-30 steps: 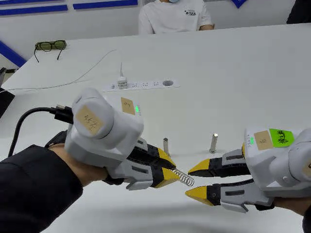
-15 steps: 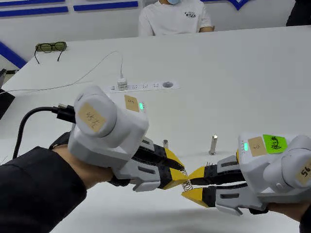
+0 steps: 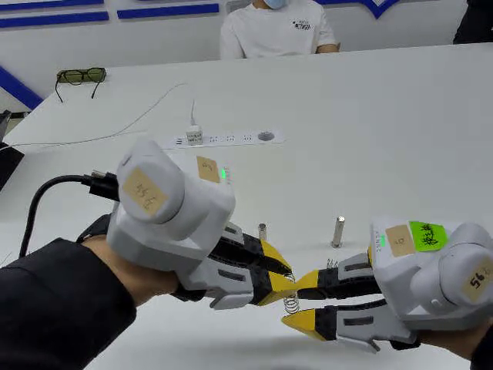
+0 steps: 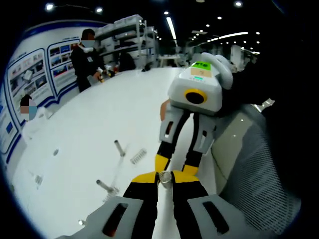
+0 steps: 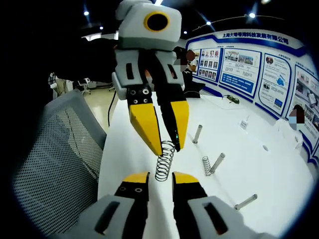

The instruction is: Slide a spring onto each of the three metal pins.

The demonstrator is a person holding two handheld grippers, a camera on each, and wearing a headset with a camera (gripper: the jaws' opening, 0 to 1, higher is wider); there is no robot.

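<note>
Likely light and squashy, the small silver coil spring (image 5: 164, 160) suits gentle end-coil holds: the left gripper (image 3: 290, 278) pinches its upper end, while jaws of the right gripper (image 3: 291, 301) gape around it.

On the surface (image 3: 400, 116), the left pin (image 3: 263, 230) and right pin (image 3: 338, 230) stand side by side, well apart. Before them the left gripper (image 3: 286, 277) and right gripper (image 3: 294, 301) meet tip to tip, a spring (image 3: 290, 303) between them. Behind the pins lies a power strip (image 3: 223, 137), with glasses (image 3: 79, 74) near the far left corner.

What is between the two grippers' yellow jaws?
A spring, pinched by the left gripper, reaches in between the open jaws of the right gripper; the right gripper view shows it clearly.
</note>
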